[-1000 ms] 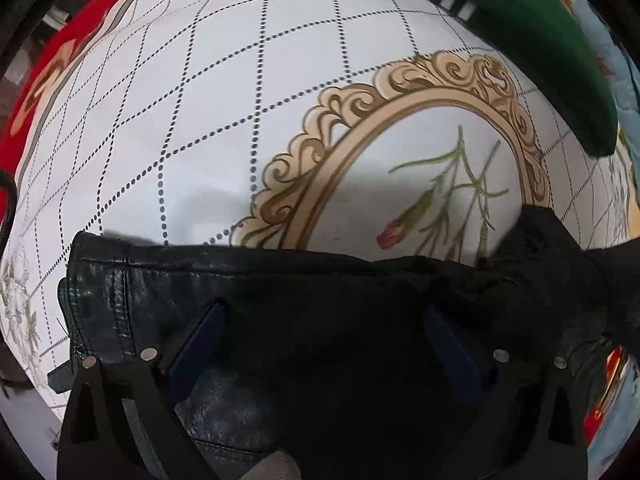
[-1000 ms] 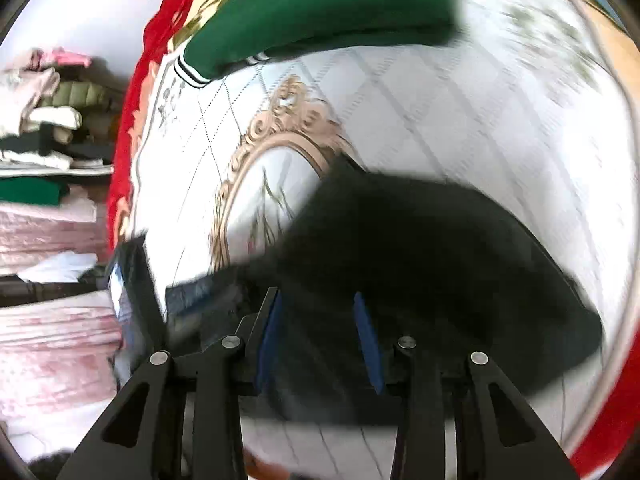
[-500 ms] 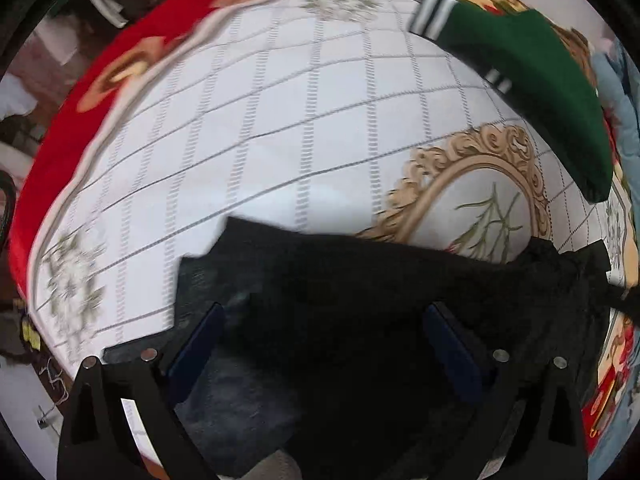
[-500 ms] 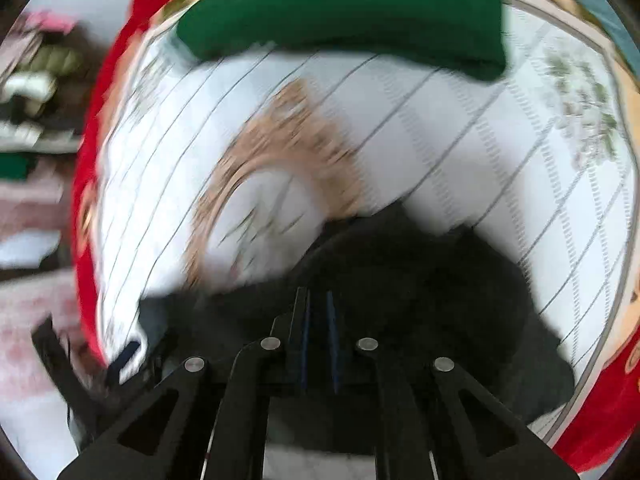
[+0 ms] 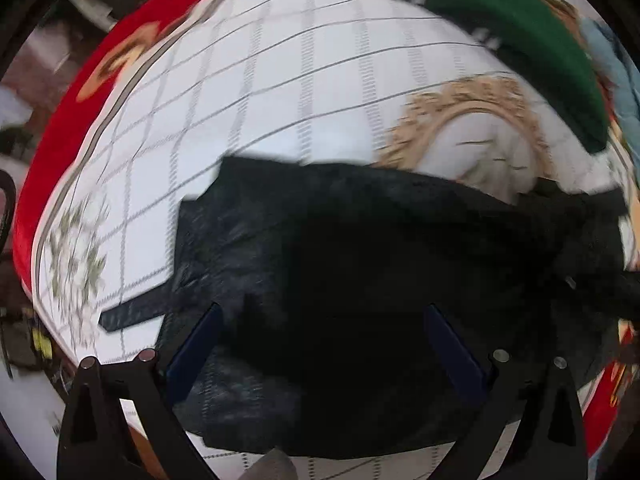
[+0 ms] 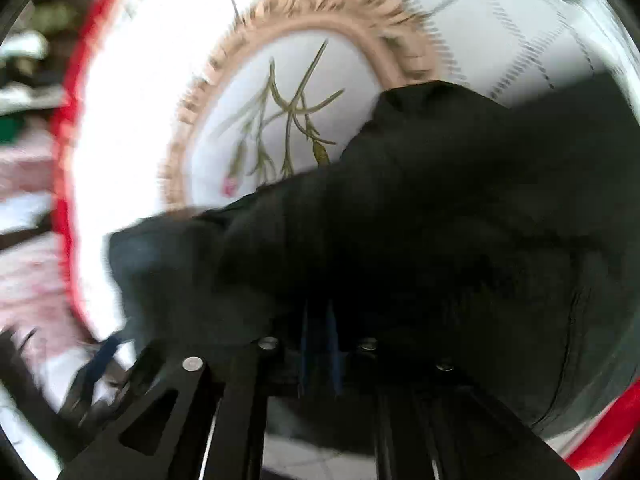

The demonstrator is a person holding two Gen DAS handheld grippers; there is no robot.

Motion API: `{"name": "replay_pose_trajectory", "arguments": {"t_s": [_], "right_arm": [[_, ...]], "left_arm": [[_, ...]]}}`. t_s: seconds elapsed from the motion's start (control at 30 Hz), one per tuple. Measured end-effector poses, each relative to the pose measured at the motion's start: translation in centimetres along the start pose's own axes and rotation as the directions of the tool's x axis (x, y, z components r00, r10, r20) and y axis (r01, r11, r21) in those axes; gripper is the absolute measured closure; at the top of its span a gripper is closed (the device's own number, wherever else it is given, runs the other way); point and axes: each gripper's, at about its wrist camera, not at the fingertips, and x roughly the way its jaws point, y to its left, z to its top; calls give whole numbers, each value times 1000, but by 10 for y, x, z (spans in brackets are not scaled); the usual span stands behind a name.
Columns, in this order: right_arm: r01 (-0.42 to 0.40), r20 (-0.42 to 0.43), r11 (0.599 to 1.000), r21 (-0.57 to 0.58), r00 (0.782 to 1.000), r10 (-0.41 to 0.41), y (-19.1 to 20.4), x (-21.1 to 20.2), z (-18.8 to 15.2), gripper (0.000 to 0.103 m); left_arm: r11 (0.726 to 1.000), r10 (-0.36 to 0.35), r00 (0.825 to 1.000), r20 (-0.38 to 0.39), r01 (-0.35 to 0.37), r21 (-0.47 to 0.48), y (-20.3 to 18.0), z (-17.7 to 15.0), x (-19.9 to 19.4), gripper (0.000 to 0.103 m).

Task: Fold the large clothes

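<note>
One black garment [image 5: 360, 280] bunched on the near part of a quilted white bedspread [image 5: 280, 80]. Right tool [image 6: 318, 344] pinched together on its dark fabric [image 6: 440, 220]; left tool [image 5: 320, 344] spread wide over it. Farther right, a folded green garment [image 5: 540, 48].

— Where was the jacket [image 5: 360, 300] in the left wrist view?

— It lay on the bedspread [image 5: 280, 80] and filled the lower middle of the frame. The left gripper [image 5: 324, 344] stood over it at the bottom edge, its fingers wide apart.

— And the folded garment [image 5: 532, 44]?

— In the upper right, well apart from the jacket.

— What about the right wrist view?

— The jacket [image 6: 420, 240] covered the centre and right. The right gripper [image 6: 320, 344] was at the bottom centre, its fingers pressed together on the jacket. The oval frame pattern [image 6: 304, 12] was in the upper middle, behind it.
</note>
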Motion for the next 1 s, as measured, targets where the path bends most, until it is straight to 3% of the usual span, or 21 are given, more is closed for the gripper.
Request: {"name": "replay_pose_trajectory", "arguments": {"t_s": [0.03,0.1,0.13,0.23,0.3,0.37,0.47,0.53,0.57,0.6,0.63,0.7,0.77,0.83,0.87,0.9,0.93,1.0], "right_arm": [[-37,57,998,47,998,35,-21,-24,-19,54],[-77,151,988,132,987,57,-55,-54,-48,33],[-111,225,971,211,972,62,-87,-73,-72,32],[-155,309,907,392,951,29,-167,-83,-119,32],[-233,352,858,458,934,66,-210,-81,-140,32],[-321,400,839,440,906,137,-229,-66,-148,32],[-399,442,830,390,872,211,-250,-47,-140,32],[-490,485,783,383,828,281,-256,-31,-134,31],[-545,526,757,359,789,319,-256,-24,-129,27],[-571,548,745,345,767,334,-253,-19,-125,16],[-611,582,727,314,729,361,-250,-17,-120,6],[-632,607,724,278,700,377,-234,-8,-112,5],[-644,614,728,235,679,403,-230,-8,-107,6],[-634,616,741,222,680,397,-227,-9,-105,17],[-636,620,737,230,679,393,-226,-7,-97,52],[-655,624,717,238,669,403,-227,-7,-94,68],[-686,645,690,232,639,419,-221,-10,-95,76],[-688,673,699,194,612,416,-213,-28,-98,81]], "left_arm": [[1000,-4,1000,14,4,20,-9,3,-2,0],[998,-28,999,30,26,60,-30,7,-4,0],[996,-45,998,32,43,77,-42,6,-2,0],[992,-85,996,-3,85,88,-71,9,15,0],[992,-62,998,-2,62,109,-87,11,31,0],[992,-26,1000,-5,26,124,-98,7,48,0],[995,-42,999,15,40,95,-95,3,52,0],[993,-62,998,8,61,96,-91,2,51,0],[993,-72,997,1,72,96,-88,2,51,0],[992,-82,997,-13,83,98,-87,3,52,0],[991,-82,996,-19,84,105,-85,4,51,0],[988,-70,997,-20,72,136,-86,7,52,0],[984,-50,999,-9,51,173,-92,9,53,0],[981,-30,999,9,28,193,-95,9,51,0],[981,-31,999,18,27,192,-96,9,51,0],[981,-31,999,19,27,190,-98,10,52,0],[980,-34,999,23,29,197,-105,10,52,0],[966,-35,998,52,21,257,-129,12,50,0]]}}
